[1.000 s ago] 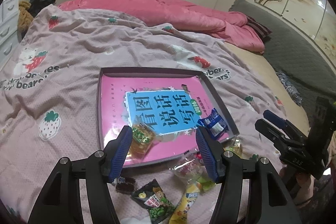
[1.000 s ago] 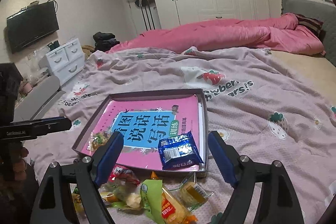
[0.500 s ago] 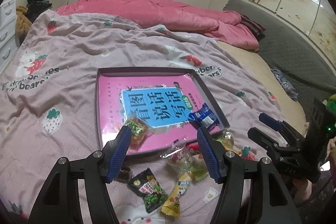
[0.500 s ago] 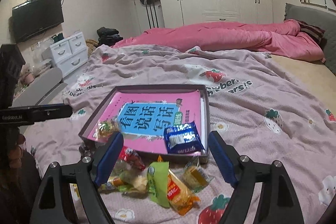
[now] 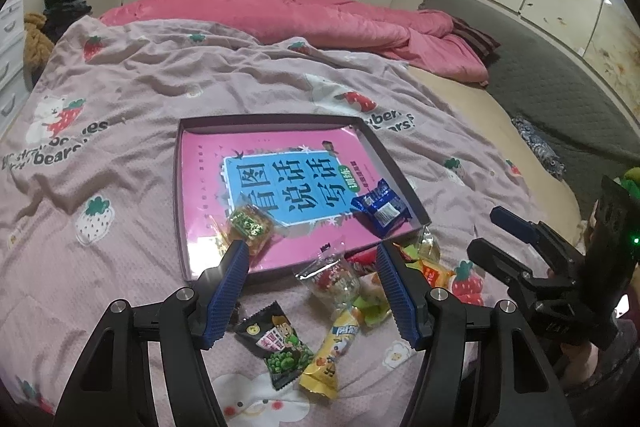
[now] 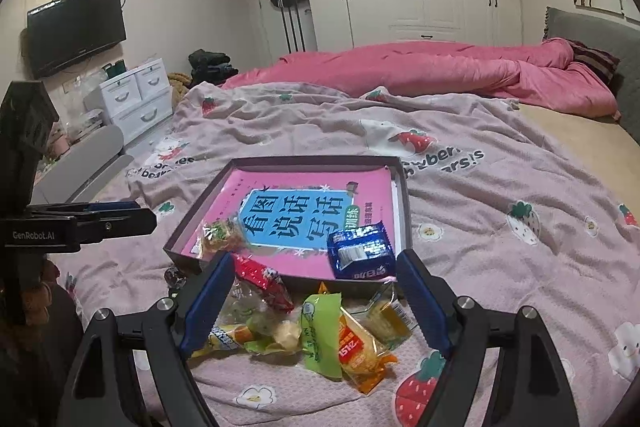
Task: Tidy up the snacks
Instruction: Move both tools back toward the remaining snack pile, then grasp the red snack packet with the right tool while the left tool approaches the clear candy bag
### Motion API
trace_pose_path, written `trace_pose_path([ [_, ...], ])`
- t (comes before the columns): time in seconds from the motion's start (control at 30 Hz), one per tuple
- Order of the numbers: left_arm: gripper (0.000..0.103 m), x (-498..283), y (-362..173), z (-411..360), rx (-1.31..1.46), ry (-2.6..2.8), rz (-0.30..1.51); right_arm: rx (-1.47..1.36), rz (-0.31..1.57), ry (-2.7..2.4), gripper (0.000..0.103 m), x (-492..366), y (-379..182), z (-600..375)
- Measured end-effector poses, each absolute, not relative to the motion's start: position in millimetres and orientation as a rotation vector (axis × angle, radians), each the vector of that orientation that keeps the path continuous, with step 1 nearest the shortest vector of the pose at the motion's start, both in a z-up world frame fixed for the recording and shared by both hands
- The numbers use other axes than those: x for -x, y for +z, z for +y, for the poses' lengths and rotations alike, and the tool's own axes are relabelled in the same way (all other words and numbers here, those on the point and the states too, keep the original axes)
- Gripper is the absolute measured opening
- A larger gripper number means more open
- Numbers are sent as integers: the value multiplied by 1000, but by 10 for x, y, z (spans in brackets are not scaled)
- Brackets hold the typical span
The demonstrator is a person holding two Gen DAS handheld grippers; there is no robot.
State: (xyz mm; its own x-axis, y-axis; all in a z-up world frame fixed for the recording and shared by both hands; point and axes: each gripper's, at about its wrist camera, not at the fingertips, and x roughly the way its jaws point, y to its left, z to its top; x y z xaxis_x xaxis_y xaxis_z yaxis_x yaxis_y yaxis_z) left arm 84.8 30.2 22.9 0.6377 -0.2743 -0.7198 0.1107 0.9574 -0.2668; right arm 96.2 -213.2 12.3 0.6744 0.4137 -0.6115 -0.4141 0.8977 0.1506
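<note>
Snacks lie heaped on the bed just in front of the shallow box, wrappers overlapping so several cannot be told apart; a dark sweet is half hidden. Two are inside the box: a blue packet and a green-and-gold one. Left gripper and right gripper both have fingers apart, empty. Both have drawn back since a second ago, showing more of the pile.
</note>
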Motion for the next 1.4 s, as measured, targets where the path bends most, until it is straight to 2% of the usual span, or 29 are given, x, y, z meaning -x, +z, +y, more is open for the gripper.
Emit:
trace_pose_path([
  [0.53,68,-929,-111,196,226,-245,948,28,728,519,82,-956,46,-1942],
  [0.93,68,-1064,-434,163,288,-271,1027,102,801,546,82,-1004,-277,-1768],
  [1.23,68,-1224,-608,125,326,-284,1072,150,785,550,82,-1076,-399,-1702],
  [1.3,68,-1250,-629,147,340,-287,1077,164,785,552,81,-1119,-433,-1673],
  [1.4,68,-1293,-661,169,359,-294,1085,197,786,561,73,-1192,-499,-1609],
])
